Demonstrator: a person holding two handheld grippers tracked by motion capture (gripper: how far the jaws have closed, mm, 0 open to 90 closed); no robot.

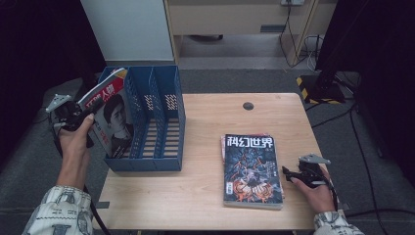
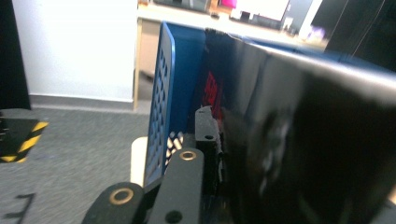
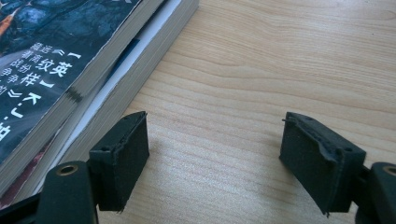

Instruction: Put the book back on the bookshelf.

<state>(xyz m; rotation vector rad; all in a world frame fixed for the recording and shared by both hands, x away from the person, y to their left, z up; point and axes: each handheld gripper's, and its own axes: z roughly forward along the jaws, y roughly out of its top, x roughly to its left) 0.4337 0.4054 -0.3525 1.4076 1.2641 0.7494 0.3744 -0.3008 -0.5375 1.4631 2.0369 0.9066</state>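
Jaws clamping magazine (image 1: 110, 115) in high view; stack's (image 3: 79, 88) page edges from right gripper view.

Taking the blue file rack (image 1: 147, 120) as the landmark: its leftmost slot is blocked by the magazine (image 1: 110, 120) clamped in the left gripper (image 1: 80, 117), while the middle and right slots beside it stand open from above. Right of the rack, bare table (image 1: 205, 127) runs free up to the stack of books (image 1: 252, 169). Beyond the stack, farthest from the rack, the right gripper (image 3: 215, 158) rests with jaws apart over a narrow strip of bare wood.
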